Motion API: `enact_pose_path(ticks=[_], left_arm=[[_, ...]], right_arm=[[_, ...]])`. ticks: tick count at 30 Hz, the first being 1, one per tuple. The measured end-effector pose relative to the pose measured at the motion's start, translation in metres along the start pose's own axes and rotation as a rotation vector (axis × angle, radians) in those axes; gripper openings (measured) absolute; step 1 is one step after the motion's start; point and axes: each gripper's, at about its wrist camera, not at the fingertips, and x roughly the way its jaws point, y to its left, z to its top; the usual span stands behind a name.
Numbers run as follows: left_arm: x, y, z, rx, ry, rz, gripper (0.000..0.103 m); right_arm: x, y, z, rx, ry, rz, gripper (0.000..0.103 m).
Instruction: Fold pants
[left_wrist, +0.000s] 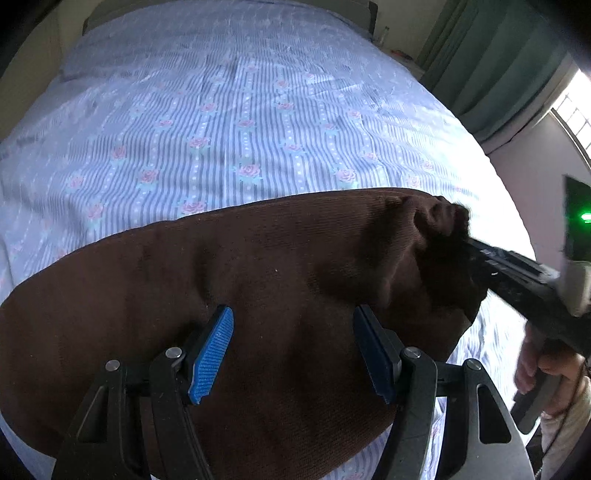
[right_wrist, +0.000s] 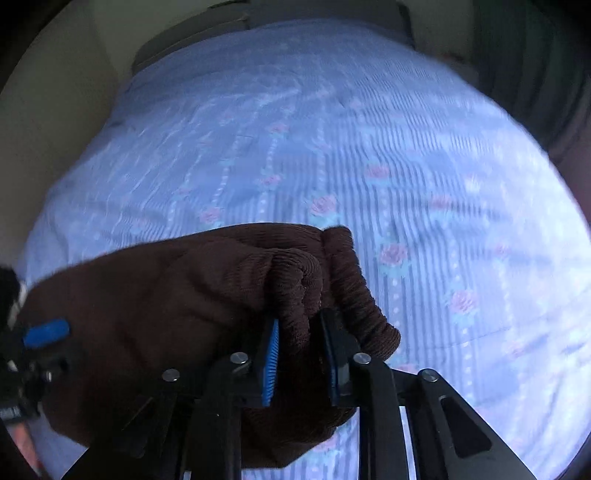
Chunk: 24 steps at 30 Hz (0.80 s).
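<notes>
While brown pants (left_wrist: 258, 295) are lying on the bed (left_wrist: 258, 110), right gripper (right_wrist: 303, 350) jaws are pinching the waistband (right_wrist: 354, 288), left gripper (left_wrist: 295, 347) jaws are hovering wide open, holding nothing.

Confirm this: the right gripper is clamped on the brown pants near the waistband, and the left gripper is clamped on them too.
Half right. The right gripper pinches the brown pants, but the left wrist view shows the left gripper open, jaws spread over the cloth.
</notes>
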Motion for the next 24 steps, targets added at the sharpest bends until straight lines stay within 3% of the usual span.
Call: enact_pose_path(ticks=[6, 12, 13, 15, 17, 24], left_arm=[[-0.008, -0.002, 0.003, 0.017, -0.039, 0.024, 0.067], [0.0, -0.005, 0.003, 0.018, -0.026, 0.047, 0.067], [-0.001, -0.005, 0.001, 0.022, -0.025, 0.051, 0.067], [-0.001, -0.007, -0.002, 0.041, -0.025, 0.068, 0.067], [0.0, -0.008, -0.005, 0.055, -0.022, 0.078, 0.067], [0.004, -0.005, -0.004, 0.034, -0.006, 0.074, 0.067]], right_arm=[[-0.038, -0.001, 0.028, -0.075, -0.121, -0.02, 0.018], [0.012, -0.021, 0.035, -0.05, -0.007, -0.002, 0.019], [0.017, -0.026, 0.033, -0.032, 0.001, -0.001, 0.021], [0.021, -0.037, 0.031, 0.033, -0.002, 0.014, 0.036], [0.025, -0.046, 0.027, 0.097, -0.007, 0.019, 0.059], [0.037, -0.074, 0.008, 0.292, 0.05, 0.143, 0.063]])
